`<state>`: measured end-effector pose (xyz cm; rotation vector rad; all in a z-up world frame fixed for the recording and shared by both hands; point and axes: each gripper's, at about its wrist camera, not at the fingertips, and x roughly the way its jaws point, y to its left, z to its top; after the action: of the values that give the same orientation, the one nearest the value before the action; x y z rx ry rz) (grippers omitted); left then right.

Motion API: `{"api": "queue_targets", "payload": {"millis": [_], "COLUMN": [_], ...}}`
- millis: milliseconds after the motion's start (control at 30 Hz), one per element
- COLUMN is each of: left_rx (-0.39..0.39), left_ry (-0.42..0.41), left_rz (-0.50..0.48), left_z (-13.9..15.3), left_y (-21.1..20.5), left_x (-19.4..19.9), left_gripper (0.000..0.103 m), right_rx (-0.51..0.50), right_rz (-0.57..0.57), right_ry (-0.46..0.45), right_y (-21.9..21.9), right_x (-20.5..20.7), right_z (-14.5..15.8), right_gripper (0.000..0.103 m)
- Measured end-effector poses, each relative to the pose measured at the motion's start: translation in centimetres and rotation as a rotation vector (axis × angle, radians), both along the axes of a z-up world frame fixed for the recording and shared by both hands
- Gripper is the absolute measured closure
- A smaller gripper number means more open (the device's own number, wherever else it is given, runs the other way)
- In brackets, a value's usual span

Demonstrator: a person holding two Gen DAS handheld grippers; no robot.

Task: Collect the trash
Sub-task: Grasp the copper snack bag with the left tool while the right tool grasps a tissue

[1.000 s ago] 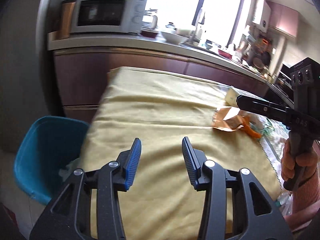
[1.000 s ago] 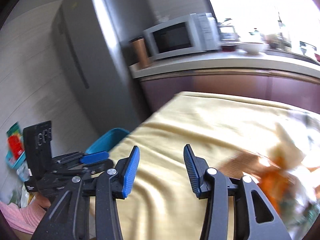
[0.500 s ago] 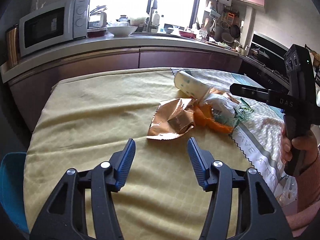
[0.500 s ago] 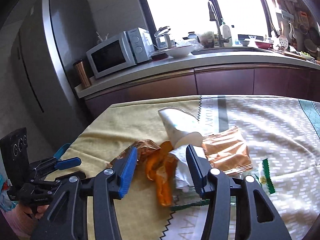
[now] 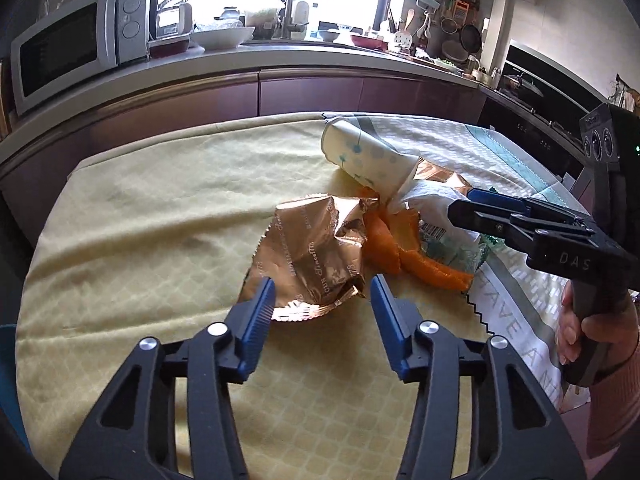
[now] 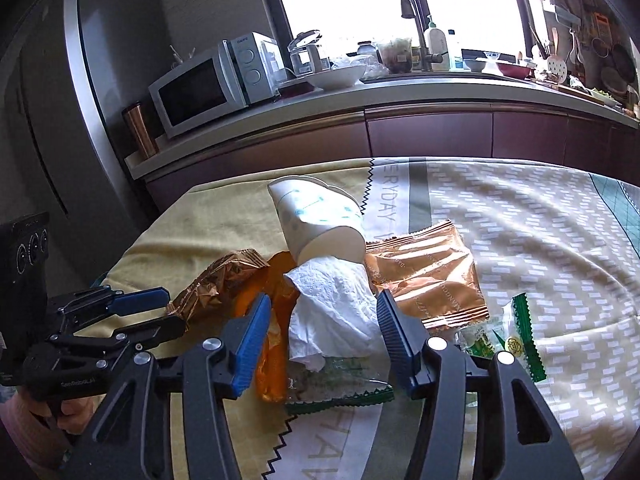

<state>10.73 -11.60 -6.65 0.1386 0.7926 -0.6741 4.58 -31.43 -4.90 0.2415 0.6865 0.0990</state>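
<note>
A heap of trash lies on the table: a tipped paper cup (image 5: 368, 158), a crumpled copper wrapper (image 5: 312, 256), an orange wrapper (image 5: 420, 260), a white tissue (image 6: 332, 312), a flat copper wrapper (image 6: 428, 280) and a green wrapper (image 6: 516, 332). My left gripper (image 5: 322, 284) points down at the crumpled copper wrapper; its jaws are closing, with the wrapper's near edge between them, and the pads are clear of it. My right gripper (image 6: 323, 298) hangs over the tissue with its jaws opening around it, not pressing.
A yellow cloth (image 5: 140, 220) covers the table's left part, a patterned cloth (image 6: 540, 220) its right. Behind runs a kitchen counter with a microwave (image 5: 72, 44) and a bowl. A fridge (image 6: 60, 100) stands at the left. A blue bin's edge (image 5: 6, 360) shows beside the table.
Both grippers swung from the bin side to the trash heap and came down close over it. The blue bin has almost left the left wrist view.
</note>
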Motion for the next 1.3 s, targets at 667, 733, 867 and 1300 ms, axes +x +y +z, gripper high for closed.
{"api": "queue_targets", "payload": {"millis": [667, 733, 867, 1300], "left_rx": [-0.077, -0.090, -0.109, -0.171], "left_ry": [0.004, 0.000, -0.006, -0.026], "left_rz": [0.034, 0.039, 0.047, 0.131], "left_z": [1.2, 1.6, 2.1, 3.9], "left_y": [2.7, 3.4, 5.0, 11.3], "left_x": [-0.7, -1.1, -1.8, -4.0], "left_gripper": [0.099, 0.099, 0.099, 0.099], "right_rx": [0.082, 0.093, 0.104, 0.164], "right_rz": [0.036, 0.048, 0.085, 0.242], "right_ry": [-0.054, -0.067, -0.091, -0.107], "right_y": [-0.3, -0.1, 0.9, 6.1], "right_x": [-1.8, -2.0, -2.4, -1.6], "right_z": [2.1, 2.7, 3.7, 4.5], "right_gripper": [0.094, 0.094, 0.094, 0.094]}}
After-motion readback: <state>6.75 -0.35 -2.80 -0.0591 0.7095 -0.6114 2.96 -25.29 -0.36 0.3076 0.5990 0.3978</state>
